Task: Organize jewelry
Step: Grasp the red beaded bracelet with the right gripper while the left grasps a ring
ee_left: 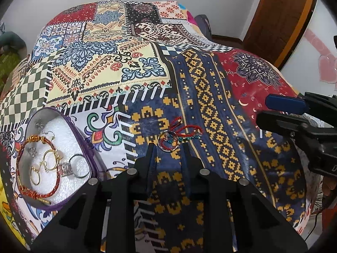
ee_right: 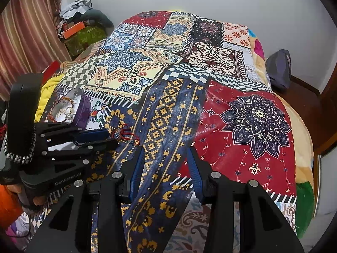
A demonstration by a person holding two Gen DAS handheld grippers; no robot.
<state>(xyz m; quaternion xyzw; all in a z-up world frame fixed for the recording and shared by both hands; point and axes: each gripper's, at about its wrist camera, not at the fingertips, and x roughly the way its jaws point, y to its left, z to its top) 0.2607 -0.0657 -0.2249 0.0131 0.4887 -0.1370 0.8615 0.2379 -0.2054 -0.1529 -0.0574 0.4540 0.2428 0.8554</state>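
Left gripper (ee_left: 169, 147) fingers spread, empty, just before red cord bracelet (ee_left: 179, 136) on quilt (ee_left: 210, 105); right gripper (ee_right: 166, 149) spread, empty.

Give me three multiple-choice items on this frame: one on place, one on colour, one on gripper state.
1. Where is the ring pendant on red cord?
A. in the purple box
B. on the bedspread, just ahead of the left gripper
C. in the right gripper

2. What colour is the jewelry box wall?
A. purple
B. green
C. white

3. What is the left gripper doing?
A. shut on the pendant
B. open, holding nothing
C. shut on a bangle

Key: 1 B, it lies on the blue-and-yellow bedspread; 2 A, the right wrist view shows the side; 3 B, cloth shows between its fingers.
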